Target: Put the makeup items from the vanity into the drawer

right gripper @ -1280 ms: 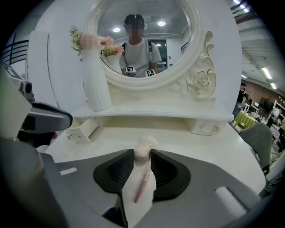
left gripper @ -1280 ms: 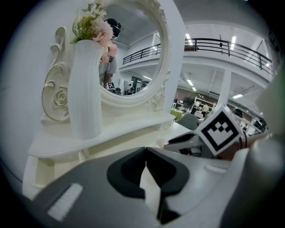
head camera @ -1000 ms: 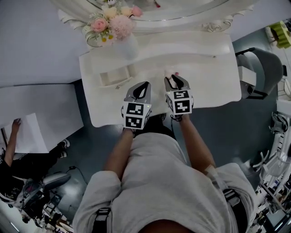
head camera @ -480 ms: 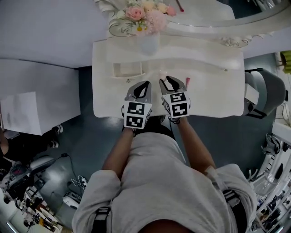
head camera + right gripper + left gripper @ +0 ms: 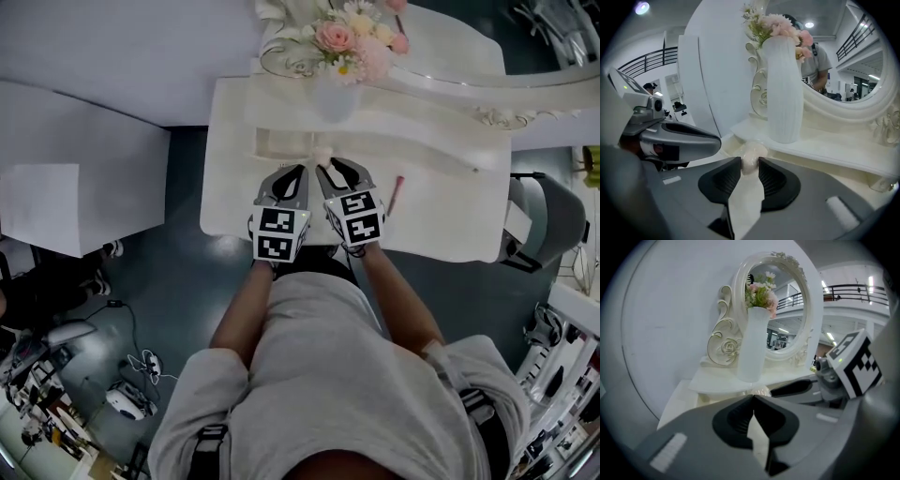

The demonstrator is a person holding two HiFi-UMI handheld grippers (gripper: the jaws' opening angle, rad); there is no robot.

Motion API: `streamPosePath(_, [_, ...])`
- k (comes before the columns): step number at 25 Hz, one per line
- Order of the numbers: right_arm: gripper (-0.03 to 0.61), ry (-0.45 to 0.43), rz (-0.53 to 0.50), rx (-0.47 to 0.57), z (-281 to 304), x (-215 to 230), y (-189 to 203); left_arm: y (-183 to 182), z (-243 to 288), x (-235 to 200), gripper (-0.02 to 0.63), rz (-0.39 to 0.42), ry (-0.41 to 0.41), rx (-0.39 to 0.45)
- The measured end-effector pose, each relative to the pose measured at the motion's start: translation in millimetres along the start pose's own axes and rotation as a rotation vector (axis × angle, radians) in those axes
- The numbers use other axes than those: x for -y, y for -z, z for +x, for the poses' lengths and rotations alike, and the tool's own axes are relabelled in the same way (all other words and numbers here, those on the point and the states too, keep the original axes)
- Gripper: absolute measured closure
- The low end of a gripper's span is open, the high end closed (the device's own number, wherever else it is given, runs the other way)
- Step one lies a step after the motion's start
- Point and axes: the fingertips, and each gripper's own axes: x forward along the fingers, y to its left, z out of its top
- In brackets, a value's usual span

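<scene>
The white vanity (image 5: 441,220) has an open drawer (image 5: 281,142) at its left. My right gripper (image 5: 327,168) (image 5: 750,161) is shut on a small pale pink rounded makeup item (image 5: 323,155) (image 5: 751,157), held just right of the drawer. Right beside it, my left gripper (image 5: 297,172) (image 5: 753,398) is shut with nothing between its jaws, at the drawer's front edge. A slim pink-red makeup stick (image 5: 397,194) lies on the vanity top, to the right of the right gripper.
A white vase (image 5: 336,97) (image 5: 752,343) (image 5: 785,89) of pink flowers stands just behind the drawer, before an ornate oval mirror (image 5: 787,310). A grey chair (image 5: 553,216) stands to the vanity's right. A white table (image 5: 56,178) is at the left, and cables (image 5: 141,361) lie on the floor.
The right gripper has carried the pale pink item leftward, from mid-vanity to beside the drawer, uncovering the pink-red stick at its right. The left gripper stays shut and empty. The head view has shifted.
</scene>
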Motion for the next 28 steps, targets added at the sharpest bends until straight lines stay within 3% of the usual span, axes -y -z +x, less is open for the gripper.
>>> streamPosePath(6, [0.456, -0.064, -0.076, -0.023, 7.1, -16.7, -17.1, -8.0, 2.2, -32.1, 0.611, -0.068, -0.046, 0.02])
streamPosePath(17, [0.454, -0.173, -0.371, -0.124, 34.5, -40.2, -28.8, -7.8, 9.3, -76.7, 0.611, -0.175, -0.114, 0.041])
streamPosePath(28, [0.454, -0.256, -0.422, -0.188, 68.2, -66.6, -27.8, -0.4, -0.2, -125.2, 0.611, -0.236, -0.186, 0.046])
